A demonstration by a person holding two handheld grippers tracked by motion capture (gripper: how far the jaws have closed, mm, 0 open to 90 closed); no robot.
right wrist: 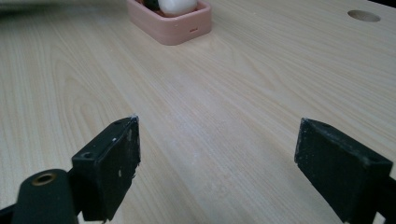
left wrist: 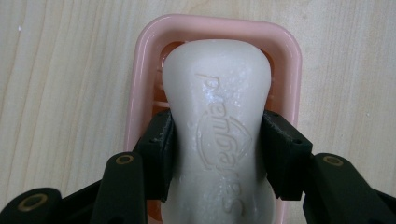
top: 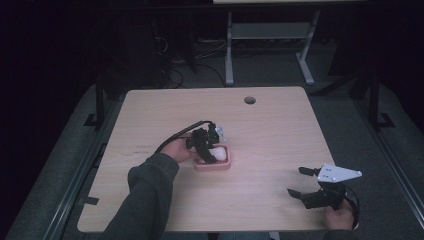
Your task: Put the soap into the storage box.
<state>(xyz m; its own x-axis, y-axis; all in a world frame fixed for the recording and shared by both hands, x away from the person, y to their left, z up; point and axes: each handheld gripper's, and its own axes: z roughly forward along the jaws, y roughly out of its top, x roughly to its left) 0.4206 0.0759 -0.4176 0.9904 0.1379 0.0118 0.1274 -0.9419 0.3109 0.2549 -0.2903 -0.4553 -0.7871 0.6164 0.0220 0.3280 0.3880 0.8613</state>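
Soap: a white bar (left wrist: 217,135) with raised lettering, lying in the pink soap dish (top: 223,163); its long axis runs along the dish's length, and in the left gripper view it points straight away from the tool.
Dish: near the middle of the bench (top: 270,130), on bare wood; the rim (left wrist: 140,70) frames the bar on three sides in the left gripper view.
Left tool: over the dish (top: 207,150), reaching in from the dish's left; its pads (left wrist: 161,144) are clamped on the bar's two long flanks at the waist, pressing against it.
Right tool: well to the right of the dish and nearer the person (top: 299,182), with its pads (right wrist: 116,163) standing wide apart and nothing between them, low over the bench and facing toward the dish (right wrist: 170,21).
Key relation: the grip crosses the bar's short width, so the long axis lies in line with the left tool; a straight lift out of the dish looks like the natural next move.
Nearer hand: the left, already on the bar; the right is well apart from the dish.
Risk: the bar's surface looks wet with droplets, so I judge it could slip between the pads.
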